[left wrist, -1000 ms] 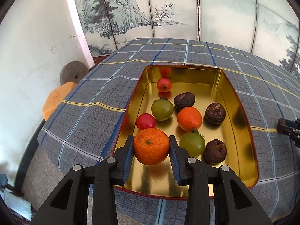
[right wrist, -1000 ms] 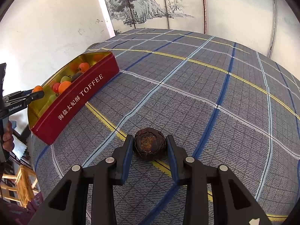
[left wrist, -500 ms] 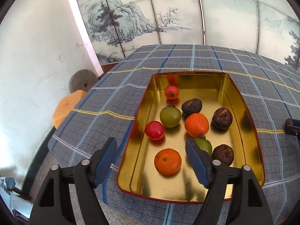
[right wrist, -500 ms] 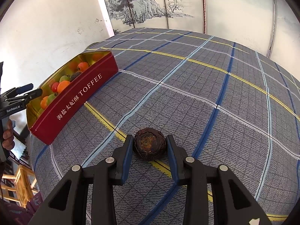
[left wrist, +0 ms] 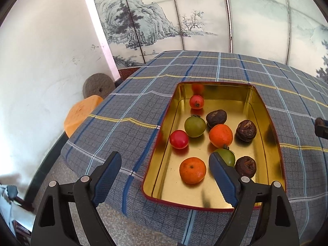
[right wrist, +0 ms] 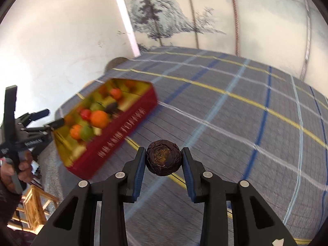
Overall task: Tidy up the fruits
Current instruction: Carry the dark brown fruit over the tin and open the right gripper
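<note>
Right hand-held gripper (right wrist: 162,162) clamps a dark wrinkled fruit (right wrist: 163,157) above the bench (right wrist: 235,123); left hand-held gripper (left wrist: 165,165) gapes empty over the tin (left wrist: 272,135), near an orange (left wrist: 192,170).

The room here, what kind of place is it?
Probably a home or tea room: a table with a plaid cloth, a folding screen painted with an ink landscape, and a toffee tin holding fruit.
</note>
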Tool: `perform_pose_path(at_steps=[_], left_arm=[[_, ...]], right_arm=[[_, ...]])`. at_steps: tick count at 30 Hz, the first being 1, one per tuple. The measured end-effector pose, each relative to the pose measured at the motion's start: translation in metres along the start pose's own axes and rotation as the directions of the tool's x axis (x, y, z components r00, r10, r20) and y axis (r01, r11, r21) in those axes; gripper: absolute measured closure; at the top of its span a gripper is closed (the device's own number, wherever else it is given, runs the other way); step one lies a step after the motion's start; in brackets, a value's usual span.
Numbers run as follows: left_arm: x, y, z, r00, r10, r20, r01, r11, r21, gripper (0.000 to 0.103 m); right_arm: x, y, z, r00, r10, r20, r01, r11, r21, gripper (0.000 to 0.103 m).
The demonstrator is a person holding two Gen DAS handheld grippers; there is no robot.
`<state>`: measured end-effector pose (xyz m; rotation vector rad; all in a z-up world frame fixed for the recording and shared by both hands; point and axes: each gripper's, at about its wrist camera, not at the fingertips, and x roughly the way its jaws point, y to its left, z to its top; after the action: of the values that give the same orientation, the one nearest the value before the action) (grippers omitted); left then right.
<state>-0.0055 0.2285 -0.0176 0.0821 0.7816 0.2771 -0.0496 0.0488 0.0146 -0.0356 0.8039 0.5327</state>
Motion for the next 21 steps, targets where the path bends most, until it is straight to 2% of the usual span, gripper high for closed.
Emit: perform_pose_path(at_steps=[7,15,21], left_arm=[[-0.005,0.011,-0.002,1.0,-0.017,0.006,0.017,0.999,-0.032,0.015],[-0.006,0.025,-0.008,0.999,-0.035,0.006,0.035,0.997,-0.069,0.015],[-0.004,0.033,-0.015,1.0,-0.029,0.003,0.03,0.996,-0.086,0.015]], right_arm=[[0.007,0.053,0.027,0.998,0.063,0.015,-0.061,0.994,-0.096,0.07],[0.025,0.091,0.047,0.991,0.131,0.002,-0.13,0.984,-0.126,0.07],[0.041,0.119,0.054,0.988,0.153,-0.023,-0.155,0.975,-0.162,0.07]])
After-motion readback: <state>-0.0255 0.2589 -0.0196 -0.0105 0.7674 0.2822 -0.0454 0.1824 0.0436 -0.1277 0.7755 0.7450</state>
